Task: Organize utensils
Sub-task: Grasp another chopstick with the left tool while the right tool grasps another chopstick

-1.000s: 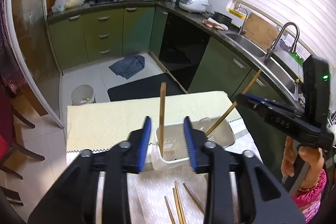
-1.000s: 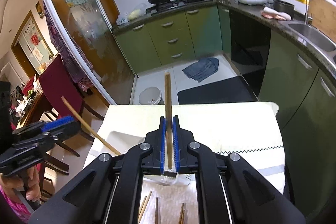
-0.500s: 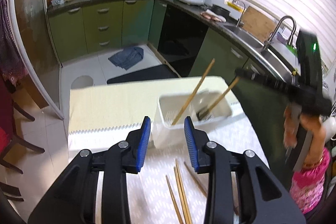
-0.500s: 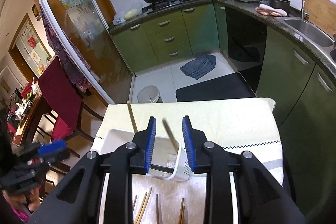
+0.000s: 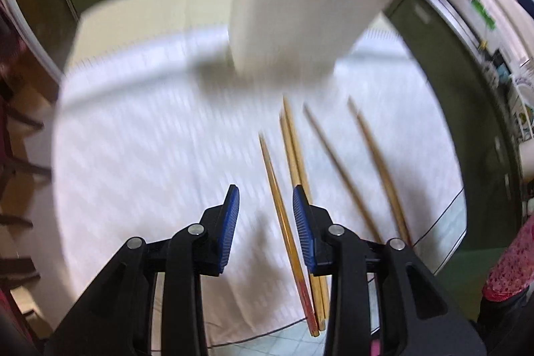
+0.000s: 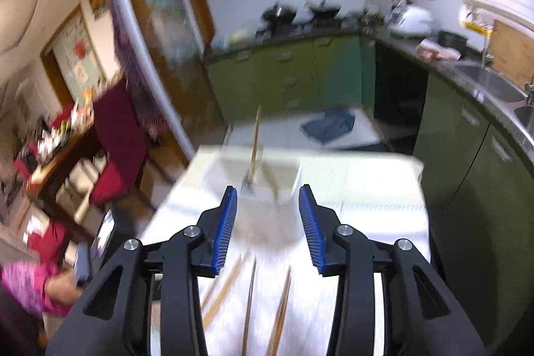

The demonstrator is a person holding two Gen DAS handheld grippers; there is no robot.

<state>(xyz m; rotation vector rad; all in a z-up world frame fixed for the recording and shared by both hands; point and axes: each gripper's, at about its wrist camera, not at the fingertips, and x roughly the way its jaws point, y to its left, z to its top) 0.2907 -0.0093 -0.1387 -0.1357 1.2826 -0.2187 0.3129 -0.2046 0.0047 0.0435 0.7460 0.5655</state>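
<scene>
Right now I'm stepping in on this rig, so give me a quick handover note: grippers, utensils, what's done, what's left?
Left hand-held gripper: open, empty, low over the loose chopsticks.
Right hand-held gripper: open, empty, facing the white holder.
Done: at least one chopstick stands in the holder.
Left: about five chopsticks lie on the white cloth in front of the holder; pick them up and drop them in.

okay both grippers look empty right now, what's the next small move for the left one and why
Probably lower the open left gripper a little and shut it on the nearest chopstick, which already lies between its fingers on the white cloth. Five chopsticks lie loose there, and the white holder just beyond has room.
</scene>
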